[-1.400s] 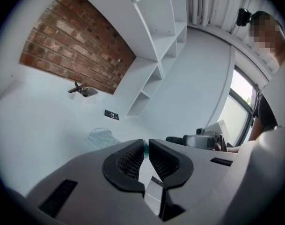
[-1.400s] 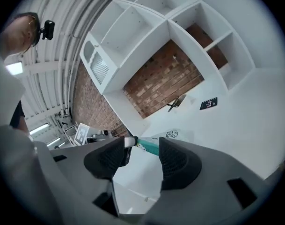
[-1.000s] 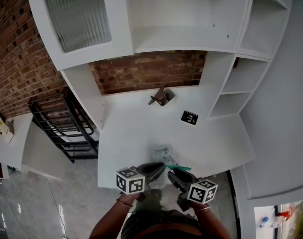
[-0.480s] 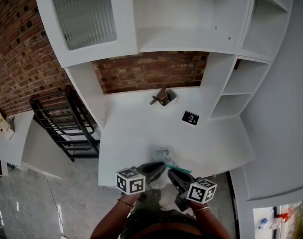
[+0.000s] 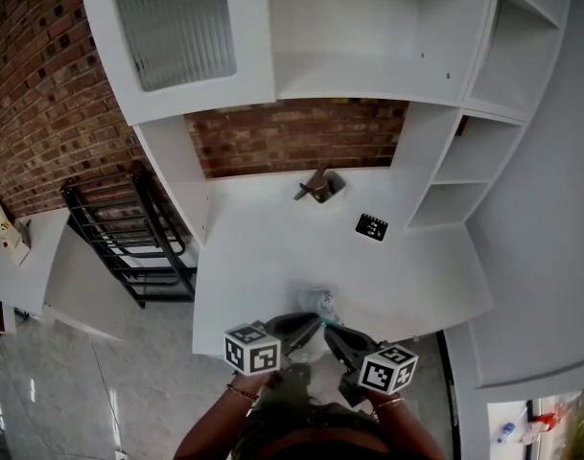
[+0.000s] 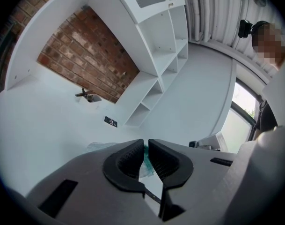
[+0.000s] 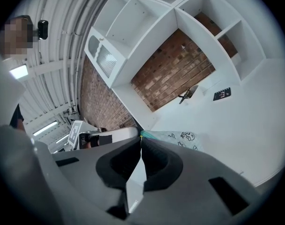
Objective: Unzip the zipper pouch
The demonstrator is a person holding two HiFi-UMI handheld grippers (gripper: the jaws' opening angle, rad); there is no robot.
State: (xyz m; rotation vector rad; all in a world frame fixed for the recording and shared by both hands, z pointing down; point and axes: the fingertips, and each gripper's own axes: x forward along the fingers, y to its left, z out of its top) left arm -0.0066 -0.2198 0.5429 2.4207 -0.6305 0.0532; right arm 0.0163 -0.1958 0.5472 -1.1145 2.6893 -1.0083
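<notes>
A small see-through zipper pouch (image 5: 317, 302) with black doodles and a teal zipper edge lies near the front edge of the white desk (image 5: 272, 257). My left gripper (image 5: 311, 323) is shut on the pouch's teal edge (image 6: 144, 159), which shows between its pads in the left gripper view. My right gripper (image 5: 329, 333) sits close beside it, jaw tips almost touching the left one's. Its jaws (image 7: 141, 140) are closing the last bit and pinch the small yellow-green zipper pull (image 7: 141, 135) at their tips. The rest of the pouch (image 7: 182, 137) lies beyond on the desk.
A black square marker tag (image 5: 371, 226) and a small metal clip-like object (image 5: 315, 186) lie further back on the desk. White shelf cubbies (image 5: 455, 171) stand at the right, a cabinet above, a black wire rack (image 5: 128, 242) at the left over the floor.
The teal zipper strip that showed beside the right gripper is now covered by its jaws. Both grippers have stayed at the desk's front edge.
</notes>
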